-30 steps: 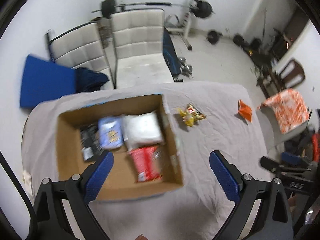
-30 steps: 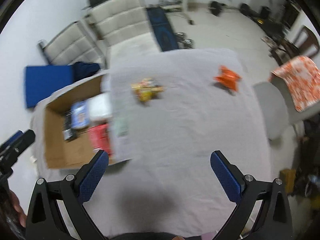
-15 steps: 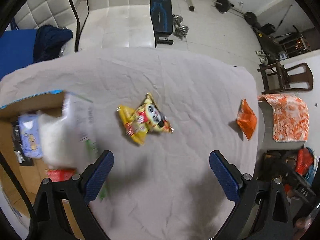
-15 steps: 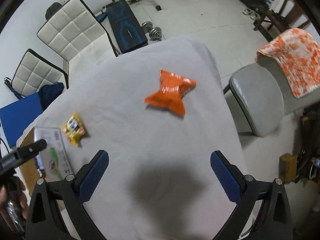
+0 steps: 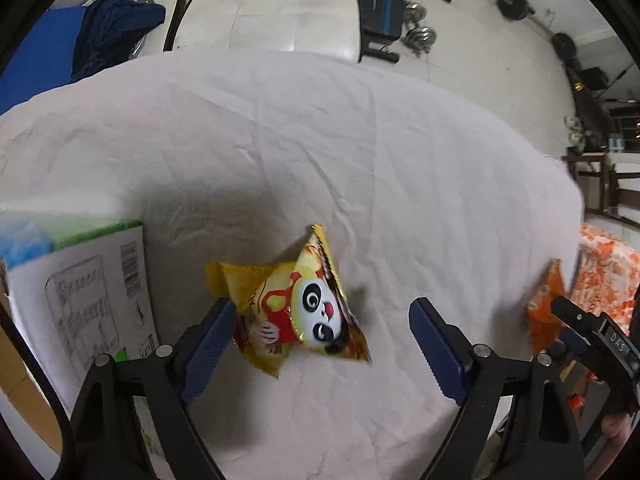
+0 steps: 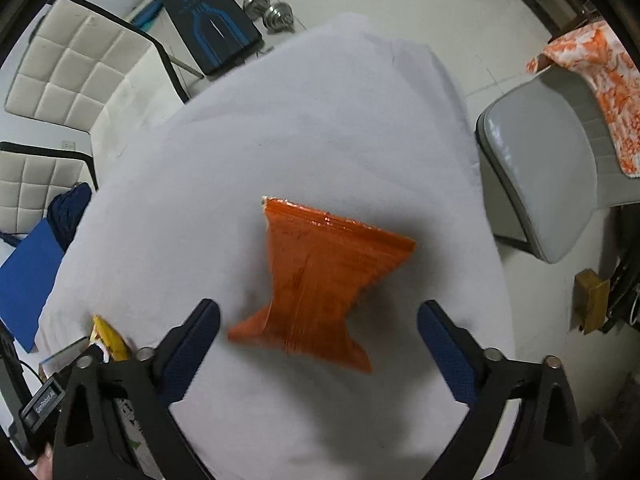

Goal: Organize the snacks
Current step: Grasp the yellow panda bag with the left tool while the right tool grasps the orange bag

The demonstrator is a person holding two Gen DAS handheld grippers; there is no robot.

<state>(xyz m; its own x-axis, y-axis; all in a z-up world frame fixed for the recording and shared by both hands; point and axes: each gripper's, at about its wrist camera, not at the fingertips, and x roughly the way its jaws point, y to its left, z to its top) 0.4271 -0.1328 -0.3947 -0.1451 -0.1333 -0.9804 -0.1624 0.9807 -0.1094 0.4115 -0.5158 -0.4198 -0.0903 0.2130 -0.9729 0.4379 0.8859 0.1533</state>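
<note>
The yellow panda snack bag [image 5: 298, 314] lies flat on the tabletop [image 5: 320, 140] between the wide-spread jaws of my left gripper [image 5: 322, 330], nearer the 9 o'clock finger; the orange snack bag [image 6: 316, 284] lies likewise under my right gripper [image 6: 318, 334], jaws wide, nothing held. I judge this the approach-to-pick step: each gripper must descend, centre and close, then carry to the box [image 5: 80, 300] at 9 o'clock.
</note>
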